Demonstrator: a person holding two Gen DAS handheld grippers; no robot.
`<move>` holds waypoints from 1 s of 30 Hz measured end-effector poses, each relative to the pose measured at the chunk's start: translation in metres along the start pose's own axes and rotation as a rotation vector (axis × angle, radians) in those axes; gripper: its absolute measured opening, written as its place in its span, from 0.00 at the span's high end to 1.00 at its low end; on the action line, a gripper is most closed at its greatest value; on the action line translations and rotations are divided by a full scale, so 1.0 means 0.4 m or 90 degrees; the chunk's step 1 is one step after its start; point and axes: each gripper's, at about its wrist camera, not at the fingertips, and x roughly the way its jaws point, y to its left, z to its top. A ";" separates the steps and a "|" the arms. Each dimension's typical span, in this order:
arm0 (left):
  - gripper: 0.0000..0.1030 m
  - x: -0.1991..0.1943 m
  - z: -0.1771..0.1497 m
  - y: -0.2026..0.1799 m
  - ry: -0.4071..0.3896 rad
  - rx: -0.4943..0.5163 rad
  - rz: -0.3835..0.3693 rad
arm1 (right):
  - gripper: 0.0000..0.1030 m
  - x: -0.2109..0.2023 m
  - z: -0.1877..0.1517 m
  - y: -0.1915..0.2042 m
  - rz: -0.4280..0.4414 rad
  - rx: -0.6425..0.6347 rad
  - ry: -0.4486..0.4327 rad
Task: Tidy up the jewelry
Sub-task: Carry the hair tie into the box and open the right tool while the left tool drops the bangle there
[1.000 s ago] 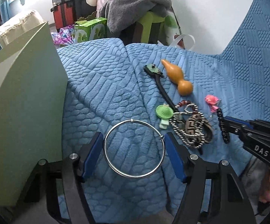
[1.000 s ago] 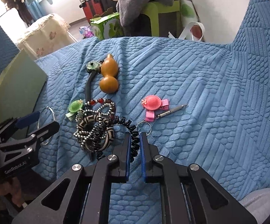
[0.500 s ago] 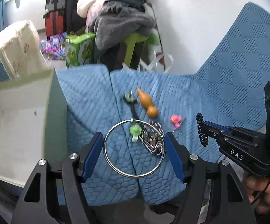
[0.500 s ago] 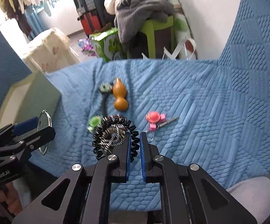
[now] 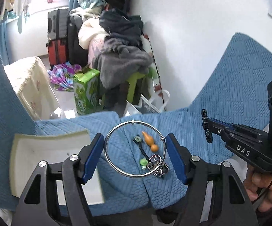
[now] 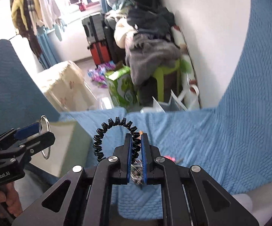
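My left gripper [image 5: 135, 155] is shut on a silver bangle [image 5: 107, 150], held high above the blue quilted sofa [image 5: 230, 98]; it also shows at the left of the right wrist view [image 6: 33, 133], bangle [image 6: 45, 137] upright. My right gripper [image 6: 136, 147] is shut on a black coiled bracelet [image 6: 105, 130], also held high; it shows at the right of the left wrist view [image 5: 206, 130]. Far below on the sofa lie an orange gourd charm [image 5: 150, 141], a green-headed black cord [image 5: 141, 148], a green hat clip [image 5: 143, 162] and a heap of chains [image 5: 157, 166]. A pale open box [image 5: 47, 156] sits left.
The box also shows in the right wrist view [image 6: 68, 146]. A pink clip [image 6: 169, 158] lies beside my right fingers. Beyond the sofa edge stand a green carton [image 5: 87, 92], a green stool with grey clothes [image 5: 122, 66], suitcases [image 5: 57, 37] and a cream-covered table [image 5: 30, 86].
Both grippers have risen well above the sofa, carrying the bangle and the coiled bracelet; the jewellery pile looks much smaller and more of the room is in view.
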 end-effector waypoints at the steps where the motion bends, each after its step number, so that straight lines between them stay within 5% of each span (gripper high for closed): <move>1: 0.34 -0.013 0.007 0.012 -0.007 -0.002 0.000 | 0.93 -0.008 0.012 0.013 0.005 -0.002 -0.006; 12: 0.34 -0.064 0.003 0.157 -0.036 -0.035 0.035 | 0.93 0.018 0.052 0.192 0.058 -0.055 -0.011; 30: 0.34 0.080 -0.147 0.395 0.036 -0.107 0.115 | 0.92 0.322 -0.110 0.440 0.159 -0.167 0.134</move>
